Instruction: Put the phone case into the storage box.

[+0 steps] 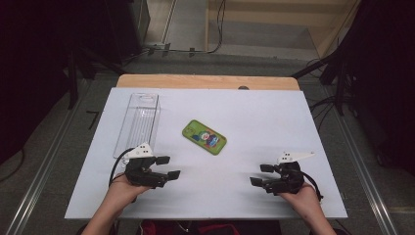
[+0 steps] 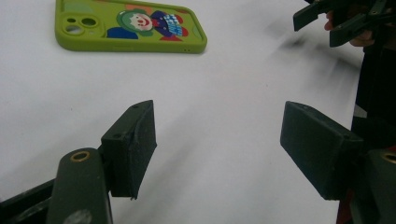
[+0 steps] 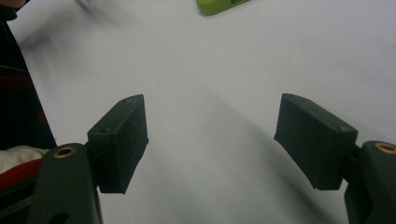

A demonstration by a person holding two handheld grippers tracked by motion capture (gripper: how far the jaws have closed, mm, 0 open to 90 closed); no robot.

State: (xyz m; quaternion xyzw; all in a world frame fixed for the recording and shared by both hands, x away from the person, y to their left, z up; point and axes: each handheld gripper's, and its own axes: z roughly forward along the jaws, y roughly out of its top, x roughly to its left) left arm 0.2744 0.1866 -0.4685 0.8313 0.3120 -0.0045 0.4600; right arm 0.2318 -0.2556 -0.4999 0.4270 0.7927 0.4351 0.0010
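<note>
The green phone case (image 1: 204, 137) lies flat near the middle of the white bench (image 1: 274, 117), camera cut-outs and cartoon print facing up, with nothing touching it. In the high view its long axis runs on a slant, from the far left down toward the near right. Both grippers rest low at the near edge, well apart from each other, with the case beyond and between them. The left gripper (image 1: 166, 167) points to the right and slightly forward, so the case sits ahead of it and off to its far side; in the left gripper view the case (image 2: 128, 25) shows at the upper left, well beyond the jaws, its long side turned across the line of sight. The right gripper (image 1: 260, 175) points left, and the case lies forward and to the left of it; in the right gripper view just a green corner (image 3: 218, 5) peeks in at the top edge. Both grippers stand wide open and hold nothing, with bare bench between their jaws. The left gripper looks somewhat nearer to the case, so it seems the likelier one to reach first. A clear plastic box (image 1: 138, 122) stands to the left of the case, near the left gripper and apart from both.
</note>
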